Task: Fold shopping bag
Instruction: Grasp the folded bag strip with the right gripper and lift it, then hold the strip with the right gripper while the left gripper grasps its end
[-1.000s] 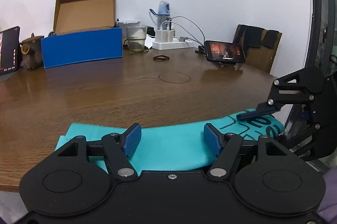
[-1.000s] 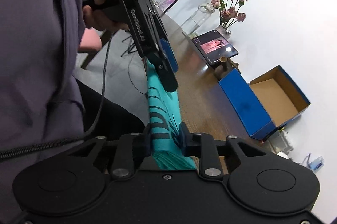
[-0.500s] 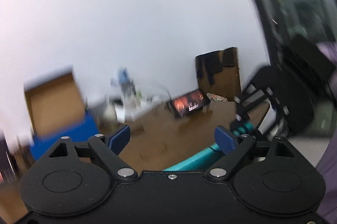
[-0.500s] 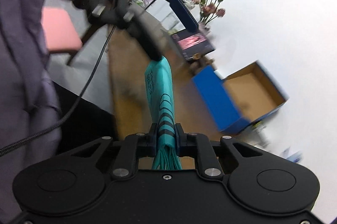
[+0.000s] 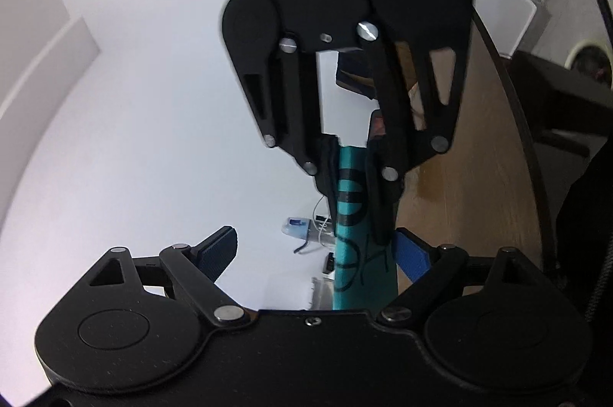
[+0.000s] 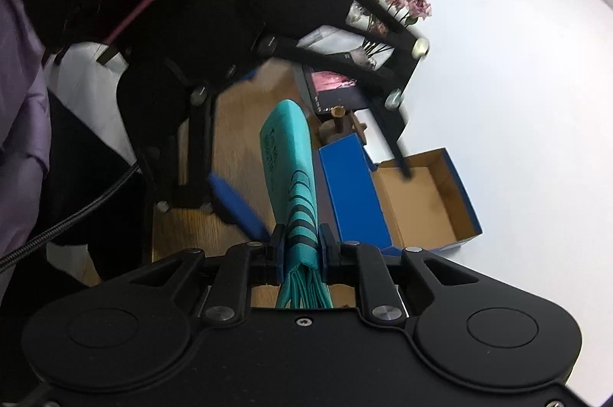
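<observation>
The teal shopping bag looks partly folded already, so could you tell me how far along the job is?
Done: the teal shopping bag is already folded into a narrow strip, its stacked layers showing at the clamped end. In hand: the right gripper is shut on one end and holds the strip off the wooden table, while the left gripper is open around it, one pad beside the fabric. Left: probably gripping there and folding the strip shorter.

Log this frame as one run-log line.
stage: bag lifted off table | right gripper: shut on teal bag | left gripper: open, bag strip between fingers | table: beneath
</observation>
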